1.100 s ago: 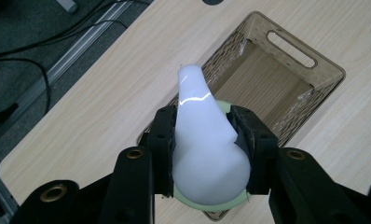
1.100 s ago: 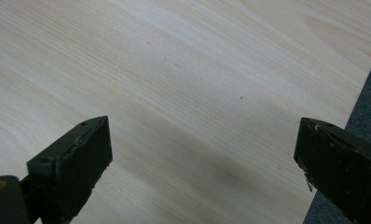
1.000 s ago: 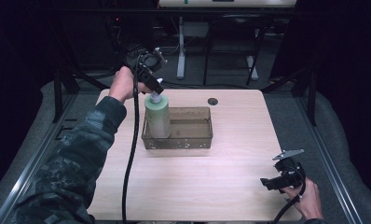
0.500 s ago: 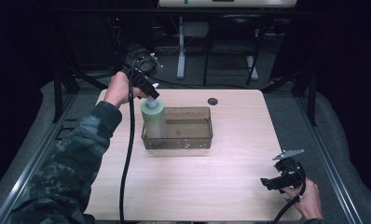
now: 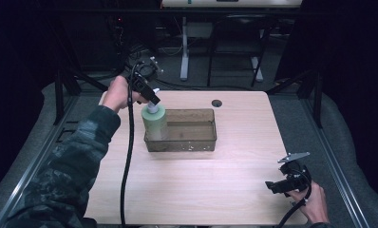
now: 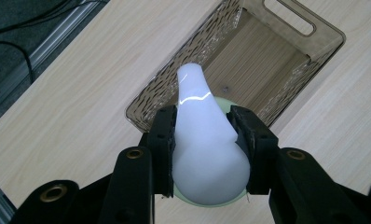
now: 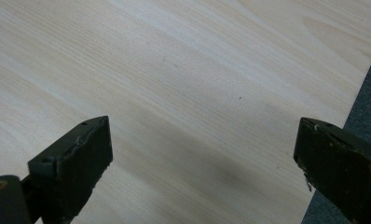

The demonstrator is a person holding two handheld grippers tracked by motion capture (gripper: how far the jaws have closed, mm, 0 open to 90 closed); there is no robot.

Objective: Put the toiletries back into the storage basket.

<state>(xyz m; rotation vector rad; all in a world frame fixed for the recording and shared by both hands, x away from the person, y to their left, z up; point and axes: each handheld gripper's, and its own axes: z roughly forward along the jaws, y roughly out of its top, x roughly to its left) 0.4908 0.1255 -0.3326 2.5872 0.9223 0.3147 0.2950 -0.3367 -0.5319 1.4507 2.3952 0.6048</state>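
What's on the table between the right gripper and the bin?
Nothing: in the high view, bare wood runs from the right gripper to the bin. The right gripper view shows bare table too.

The brown tray (image 5: 196, 142) is the one obstacle on the worktop (image 5: 201, 190). At its left end my left gripper (image 5: 151, 100) holds the green bottle (image 5: 155, 123) upright, so that end is blocked. Right of the bottle, the inside of the tray is free. Near side of the tray, the worktop is open up to my right gripper (image 5: 272, 186).
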